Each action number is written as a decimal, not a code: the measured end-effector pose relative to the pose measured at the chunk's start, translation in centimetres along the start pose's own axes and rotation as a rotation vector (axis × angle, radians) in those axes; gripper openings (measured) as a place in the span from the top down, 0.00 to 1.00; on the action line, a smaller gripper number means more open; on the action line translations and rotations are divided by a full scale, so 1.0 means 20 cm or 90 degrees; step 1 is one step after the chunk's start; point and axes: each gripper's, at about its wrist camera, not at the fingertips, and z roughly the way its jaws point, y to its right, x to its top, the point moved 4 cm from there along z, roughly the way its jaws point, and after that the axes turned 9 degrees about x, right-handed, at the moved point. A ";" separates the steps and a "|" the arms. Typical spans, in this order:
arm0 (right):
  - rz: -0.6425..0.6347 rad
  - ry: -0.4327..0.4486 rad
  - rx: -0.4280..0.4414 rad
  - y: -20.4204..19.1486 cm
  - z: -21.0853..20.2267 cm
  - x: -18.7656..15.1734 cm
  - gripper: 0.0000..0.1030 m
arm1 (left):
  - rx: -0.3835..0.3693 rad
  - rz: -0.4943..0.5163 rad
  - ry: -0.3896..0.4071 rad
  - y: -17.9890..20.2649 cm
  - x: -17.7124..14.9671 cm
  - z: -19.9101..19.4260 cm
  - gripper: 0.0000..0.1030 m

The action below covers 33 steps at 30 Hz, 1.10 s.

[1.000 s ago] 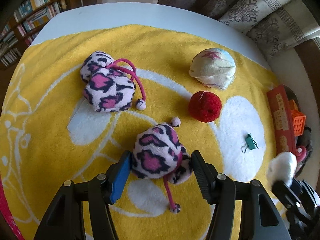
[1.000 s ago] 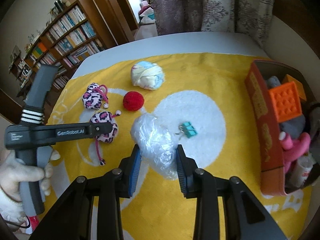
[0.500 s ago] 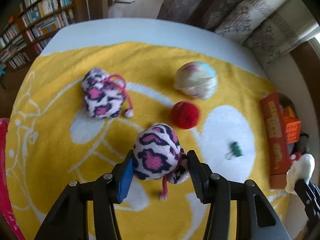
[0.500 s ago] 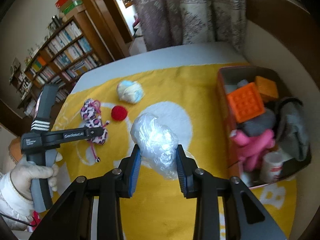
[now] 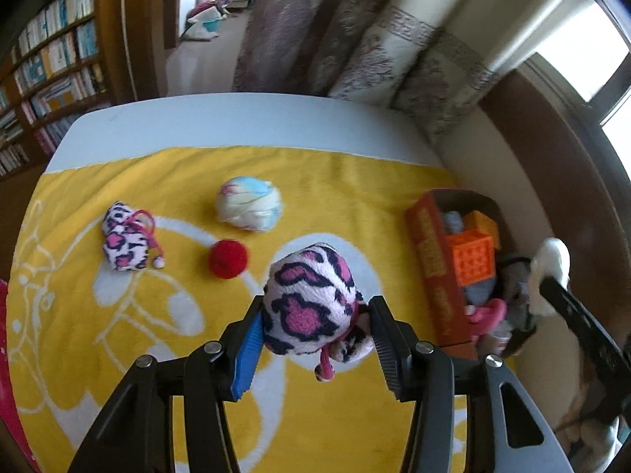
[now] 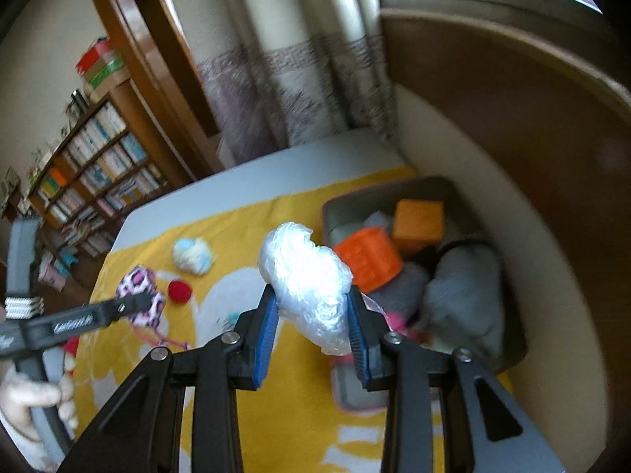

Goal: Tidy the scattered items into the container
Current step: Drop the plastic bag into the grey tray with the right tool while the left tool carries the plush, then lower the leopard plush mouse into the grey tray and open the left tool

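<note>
My left gripper point(image 5: 315, 327) is shut on a pink leopard-print plush point(image 5: 311, 303) and holds it above the yellow towel point(image 5: 118, 354). My right gripper point(image 6: 311, 315) is shut on a crumpled clear plastic bag point(image 6: 307, 276), held over the near edge of the orange box point(image 5: 430, 260), which is full of toys point(image 6: 370, 256). A second leopard plush point(image 5: 126, 242), a red pom ball point(image 5: 228, 259) and a pale cloth ball point(image 5: 249, 209) lie on the towel.
A small teal clip point(image 6: 232, 317) lies on the towel. The box point(image 6: 512, 315) sits at the table's right edge against a wall. Bookshelves point(image 6: 90, 181) stand at the left, curtains point(image 5: 355, 39) behind the table.
My left gripper closed on the leopard plush, lifted it off the towel and moved right. My right gripper carried the plastic bag up and right to over the box.
</note>
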 end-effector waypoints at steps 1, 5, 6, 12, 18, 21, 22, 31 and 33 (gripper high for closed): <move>0.002 0.005 -0.003 0.02 0.00 0.02 0.64 | -0.002 0.003 0.000 0.02 0.00 -0.01 0.49; 0.017 0.015 -0.023 0.15 0.04 0.08 0.62 | -0.003 0.012 0.003 0.08 -0.01 -0.04 0.49; 0.020 0.011 -0.035 0.18 0.05 0.09 0.60 | -0.002 0.014 0.002 0.10 -0.02 -0.04 0.49; 0.034 0.008 -0.052 0.27 0.07 0.05 0.36 | 0.000 0.016 -0.001 0.15 -0.02 -0.04 0.49; 0.053 0.002 -0.033 0.30 0.03 -0.02 0.36 | -0.010 0.033 -0.005 0.26 0.01 -0.01 0.49; 0.050 0.001 -0.033 0.31 -0.01 -0.07 0.36 | -0.021 0.048 -0.008 0.35 0.04 0.02 0.49; 0.049 0.000 -0.032 0.31 -0.03 -0.08 0.36 | -0.027 0.055 -0.009 0.39 0.05 0.03 0.49; 0.029 -0.003 -0.033 0.32 -0.11 -0.14 0.36 | -0.064 0.114 0.001 0.74 0.19 0.11 0.49; 0.036 -0.005 -0.032 0.34 -0.12 -0.15 0.36 | -0.069 0.122 0.005 0.81 0.23 0.12 0.48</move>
